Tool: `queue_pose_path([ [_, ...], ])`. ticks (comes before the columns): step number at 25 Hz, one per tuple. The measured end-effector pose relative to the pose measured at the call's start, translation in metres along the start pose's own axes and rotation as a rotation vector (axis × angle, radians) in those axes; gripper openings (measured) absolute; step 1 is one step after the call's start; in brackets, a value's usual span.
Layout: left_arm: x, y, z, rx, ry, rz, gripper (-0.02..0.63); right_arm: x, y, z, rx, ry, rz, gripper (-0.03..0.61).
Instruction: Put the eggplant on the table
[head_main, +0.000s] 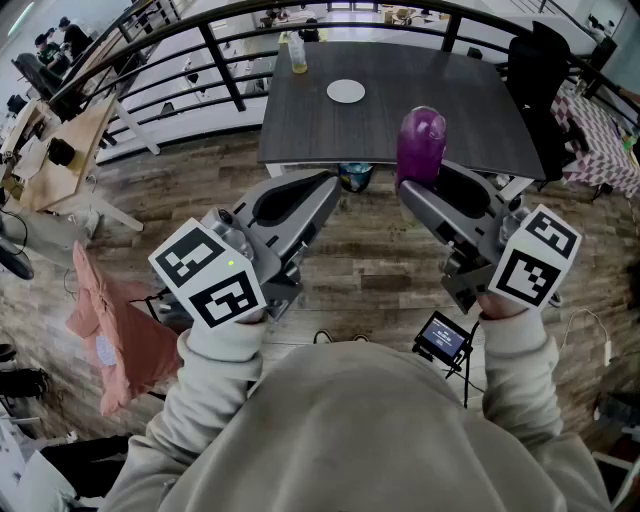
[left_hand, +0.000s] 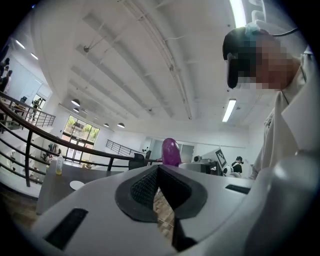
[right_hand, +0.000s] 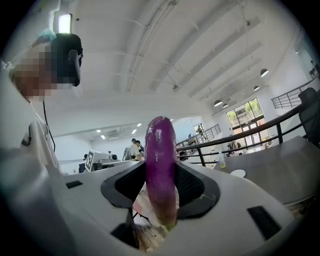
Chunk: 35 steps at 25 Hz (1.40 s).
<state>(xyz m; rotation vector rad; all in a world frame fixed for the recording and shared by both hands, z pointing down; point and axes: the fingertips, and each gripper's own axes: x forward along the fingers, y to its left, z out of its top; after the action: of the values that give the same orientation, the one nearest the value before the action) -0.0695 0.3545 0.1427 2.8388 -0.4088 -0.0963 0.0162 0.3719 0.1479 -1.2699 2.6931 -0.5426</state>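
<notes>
A glossy purple eggplant (head_main: 421, 143) stands upright between the jaws of my right gripper (head_main: 432, 182), which is shut on its lower part. In the right gripper view the eggplant (right_hand: 160, 160) fills the gap between the black pads (right_hand: 192, 186), stem end down. The eggplant hangs in the air in front of the near edge of the dark grey table (head_main: 470, 100). My left gripper (head_main: 312, 190) is beside it on the left, shut with nothing in it. In the left gripper view the eggplant (left_hand: 171, 151) shows past the closed gripper tips (left_hand: 159, 172).
On the table lie a small white plate (head_main: 346, 91) and a bottle of yellow liquid (head_main: 297, 54) at the far edge. A black chair (head_main: 538, 62) stands at its right, a black railing (head_main: 215, 60) behind. A pink cloth (head_main: 112, 322) and a small screen (head_main: 443, 338) are on the wooden floor.
</notes>
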Motion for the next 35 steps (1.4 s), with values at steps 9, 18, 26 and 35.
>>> queue_pose_path([
  [9,0.0,-0.001,0.0,0.023,0.012,0.003,0.006,-0.001,0.001,0.0,0.023,-0.014,0.004,0.195],
  [18,0.035,-0.02,-0.019,0.02,0.049,0.011,0.006,-0.05,-0.032,0.002,0.03,-0.023,-0.008,0.195],
  [26,0.061,-0.035,-0.026,0.042,0.076,-0.005,0.006,-0.082,-0.055,0.004,0.058,-0.046,-0.001,0.195],
  [35,0.075,-0.031,-0.017,0.015,0.037,-0.038,0.006,-0.089,-0.071,0.006,0.063,-0.059,-0.025,0.195],
])
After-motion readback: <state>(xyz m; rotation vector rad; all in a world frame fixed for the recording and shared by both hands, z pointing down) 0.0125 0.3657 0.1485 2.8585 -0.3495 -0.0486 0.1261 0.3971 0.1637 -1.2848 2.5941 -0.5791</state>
